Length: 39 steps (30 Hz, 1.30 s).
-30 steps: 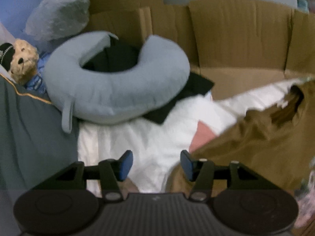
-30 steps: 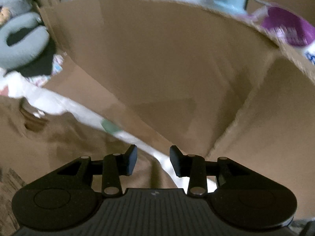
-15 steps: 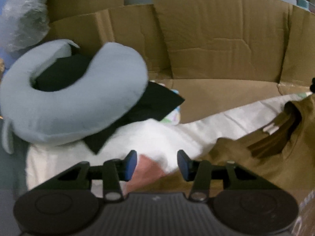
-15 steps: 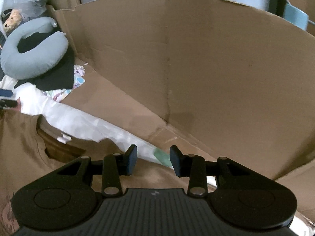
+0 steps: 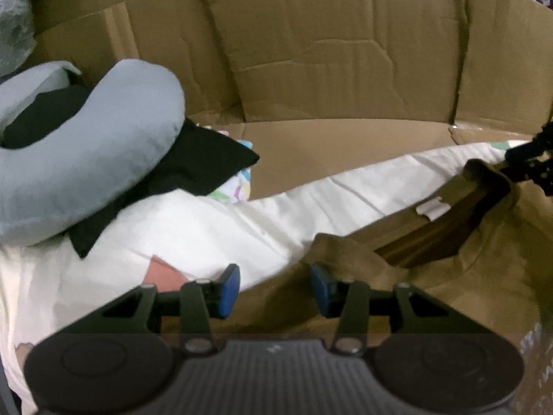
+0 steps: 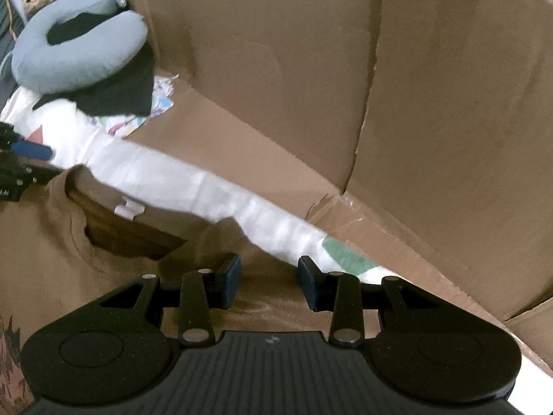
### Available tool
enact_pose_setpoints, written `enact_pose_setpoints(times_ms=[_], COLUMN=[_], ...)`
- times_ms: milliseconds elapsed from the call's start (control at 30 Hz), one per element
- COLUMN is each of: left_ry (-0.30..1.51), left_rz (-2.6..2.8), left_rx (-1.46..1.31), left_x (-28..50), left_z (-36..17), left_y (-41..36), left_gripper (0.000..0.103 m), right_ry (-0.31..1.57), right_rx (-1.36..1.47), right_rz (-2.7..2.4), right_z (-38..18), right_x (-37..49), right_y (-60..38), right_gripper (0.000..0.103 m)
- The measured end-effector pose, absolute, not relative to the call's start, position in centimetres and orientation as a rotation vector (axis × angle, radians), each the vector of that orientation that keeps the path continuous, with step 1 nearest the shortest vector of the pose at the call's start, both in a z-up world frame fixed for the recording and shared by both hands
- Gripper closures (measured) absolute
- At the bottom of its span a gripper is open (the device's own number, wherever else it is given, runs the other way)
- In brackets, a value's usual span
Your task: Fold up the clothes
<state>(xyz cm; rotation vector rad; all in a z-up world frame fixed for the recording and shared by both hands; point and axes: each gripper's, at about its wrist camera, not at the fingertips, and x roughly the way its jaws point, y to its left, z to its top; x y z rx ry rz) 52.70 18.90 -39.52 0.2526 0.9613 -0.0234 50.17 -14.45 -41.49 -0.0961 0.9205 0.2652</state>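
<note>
Within 1 second both grippers had dropped toward the brown T-shirt (image 5: 432, 276) spread on the white sheet (image 5: 214, 228), left gripper (image 5: 274, 288) and right gripper (image 6: 269, 282) released and straddling its 2 shoulder edges, so a shoulder pinch looked imminent

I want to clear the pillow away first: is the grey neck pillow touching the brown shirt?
Apart. In the left wrist view the neck pillow rests on black cloth, with white sheet between it and the brown shirt.
</note>
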Motion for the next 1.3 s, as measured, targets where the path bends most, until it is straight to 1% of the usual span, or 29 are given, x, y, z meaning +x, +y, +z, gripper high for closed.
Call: enact_pose_setpoints(times_ms=[167,400,700,767,800,833,867,900,933,1000,1167,1300], left_ry=[0.969,0.991,0.976,0.972,0.971,0.973,0.976,0.978,0.979,0.977,0.9,0.875], left_rz=[-0.066,-0.107,-0.187,-0.211,-0.227,-0.251,-0.264,-0.27,-0.273,-0.276,-0.232,-0.192], left_rx=[0.294,0.312,0.471,0.487,0.492,0.493,0.5,0.513,0.519,0.521,0.514,0.534], left_x=[52.4,52.9,53.0,53.0,52.9,52.8,52.7,52.7,52.6,52.5,52.8,53.6], left_z=[-40.1,-41.1,-42.2,-42.3,-42.4,-42.4,-42.4,-42.5,-42.4,-42.0,-40.2,-39.8], left_y=[18.7,18.4,16.6,16.4,16.3,16.2,16.0,15.8,15.7,15.7,16.7,16.3], left_gripper=[0.053,0.053,0.054,0.06,0.069,0.086,0.09,0.09,0.093,0.095,0.096,0.096], right_ry=[0.922,0.915,0.953,0.94,0.929,0.919,0.912,0.909,0.91,0.914,0.84,0.812], right_rx=[-0.122,-0.238,-0.285,-0.327,-0.355,-0.383,-0.404,-0.419,-0.426,-0.409,-0.347,-0.377], right_rz=[0.29,0.378,0.443,0.464,0.477,0.491,0.495,0.492,0.489,0.473,0.429,0.403], right_z=[-41.6,-41.8,-42.7,-42.9,-43.0,-43.1,-43.1,-43.1,-43.1,-42.8,-40.6,-40.1], right_x=[50.1,51.0,52.4,52.1,51.8,51.6,51.3,51.2,51.1,51.3,51.6,52.0], right_y=[-14.3,-12.8,-11.6,-11.1,-10.7,-10.3,-10.0,-9.7,-9.5,-9.6,-11.1,-10.9], right_gripper=[0.06,0.06,0.06,0.063,0.073,0.083,0.085,0.086,0.092,0.097,0.098,0.098])
